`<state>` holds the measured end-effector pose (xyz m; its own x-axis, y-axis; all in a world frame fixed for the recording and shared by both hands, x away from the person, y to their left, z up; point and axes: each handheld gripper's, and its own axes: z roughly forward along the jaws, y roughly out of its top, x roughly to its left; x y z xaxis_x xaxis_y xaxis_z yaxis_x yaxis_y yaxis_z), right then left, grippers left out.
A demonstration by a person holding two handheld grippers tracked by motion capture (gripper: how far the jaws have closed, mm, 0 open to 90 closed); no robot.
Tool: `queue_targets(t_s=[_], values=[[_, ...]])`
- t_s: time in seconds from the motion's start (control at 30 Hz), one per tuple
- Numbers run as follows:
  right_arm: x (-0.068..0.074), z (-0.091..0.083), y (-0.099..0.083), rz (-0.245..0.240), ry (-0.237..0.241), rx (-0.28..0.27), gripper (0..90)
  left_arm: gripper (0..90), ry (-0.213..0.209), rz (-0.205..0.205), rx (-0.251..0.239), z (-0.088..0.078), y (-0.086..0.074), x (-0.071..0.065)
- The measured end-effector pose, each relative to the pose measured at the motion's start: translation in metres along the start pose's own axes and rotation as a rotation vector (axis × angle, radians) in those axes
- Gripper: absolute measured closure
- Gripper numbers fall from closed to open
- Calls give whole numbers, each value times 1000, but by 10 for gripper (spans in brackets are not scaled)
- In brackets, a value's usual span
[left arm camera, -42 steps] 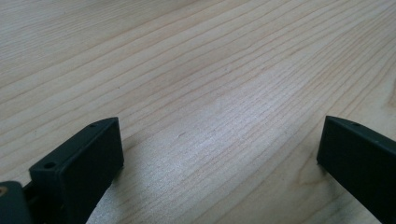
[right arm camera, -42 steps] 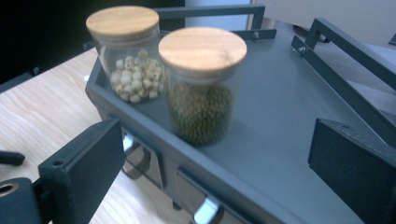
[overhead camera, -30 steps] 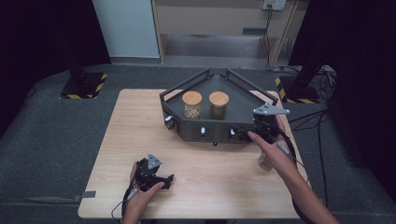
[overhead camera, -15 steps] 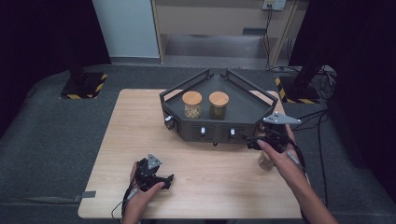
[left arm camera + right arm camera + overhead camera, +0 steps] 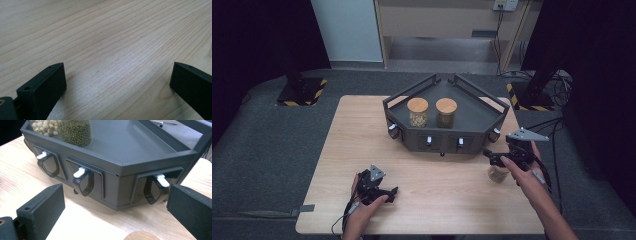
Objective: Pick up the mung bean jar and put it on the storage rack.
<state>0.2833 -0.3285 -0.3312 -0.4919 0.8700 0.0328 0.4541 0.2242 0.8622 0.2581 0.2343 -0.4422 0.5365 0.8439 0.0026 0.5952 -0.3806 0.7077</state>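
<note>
- You are working in a lab or test bay: 1 wooden table point(image 5: 362, 150) on grey carpet point(image 5: 267, 150), black curtains point(image 5: 257, 35) around it.
- Hazard-striped stand bases point(image 5: 299, 95) and loose cables point(image 5: 557, 80) mark a rigged recording space.

— Between the spread jaws of the right gripper point(image 5: 115, 212)?
— Nothing gripped; ahead, a dark grey angular tray point(image 5: 140, 150) on the wooden table point(image 5: 22, 170), three white-levered spouts point(image 5: 82, 180) along its front.
— Beyond?
— Two jars, pale beans point(image 5: 43, 126) and green beans point(image 5: 75, 131).
— Below?
— Round wooden lid point(image 5: 141, 236).
</note>
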Motion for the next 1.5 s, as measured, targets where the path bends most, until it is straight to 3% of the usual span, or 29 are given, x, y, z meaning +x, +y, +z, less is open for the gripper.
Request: queue_targets(t_s=[0.5, 0.97, 1.5], values=[[-14, -12, -22, 28, -27, 10, 18, 0, -1, 0, 0, 0, 0, 0], [-18, -16, -47, 39, -45, 11, 18, 0, -1, 0, 0, 0, 0, 0], [-18, -12, -69, 49, -73, 48, 23, 0, -1, 0, 0, 0, 0, 0]])
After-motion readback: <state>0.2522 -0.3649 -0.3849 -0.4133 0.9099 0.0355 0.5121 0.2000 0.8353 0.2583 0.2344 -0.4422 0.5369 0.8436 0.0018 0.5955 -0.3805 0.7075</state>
